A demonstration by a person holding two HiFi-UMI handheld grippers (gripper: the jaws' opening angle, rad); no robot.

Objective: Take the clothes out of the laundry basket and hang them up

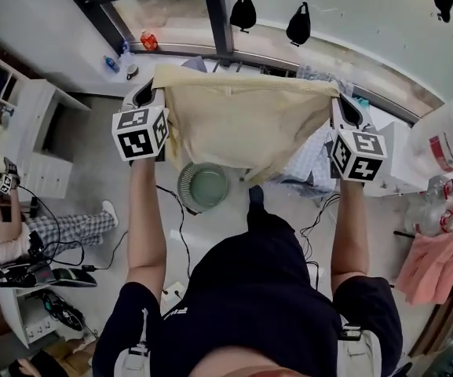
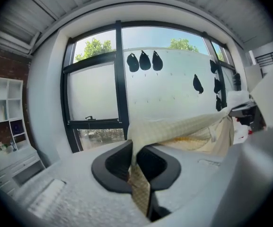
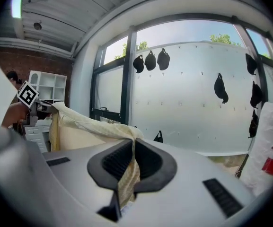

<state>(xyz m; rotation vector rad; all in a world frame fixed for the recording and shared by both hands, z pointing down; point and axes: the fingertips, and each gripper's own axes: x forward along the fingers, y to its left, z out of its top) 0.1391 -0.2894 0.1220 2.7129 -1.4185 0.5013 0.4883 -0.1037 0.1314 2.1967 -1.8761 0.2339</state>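
Note:
A pale yellow garment (image 1: 242,124) hangs stretched between my two grippers, held up in front of a big window. My left gripper (image 1: 154,93) is shut on its left top corner; the checked cloth (image 2: 138,186) runs down between the jaws in the left gripper view. My right gripper (image 1: 337,104) is shut on the right top corner, and the fabric (image 3: 127,174) is pinched between the jaws in the right gripper view. The garment's top edge (image 3: 89,122) spans across to the other gripper. No laundry basket shows.
A black-framed window (image 1: 210,6) and a white wall with dark clips (image 1: 298,23) lie ahead. A round green fan (image 1: 203,186) stands on the floor below the garment. White shelving (image 1: 30,124) is at left, a seated person (image 1: 22,238) lower left, pink cloth (image 1: 438,261) at right.

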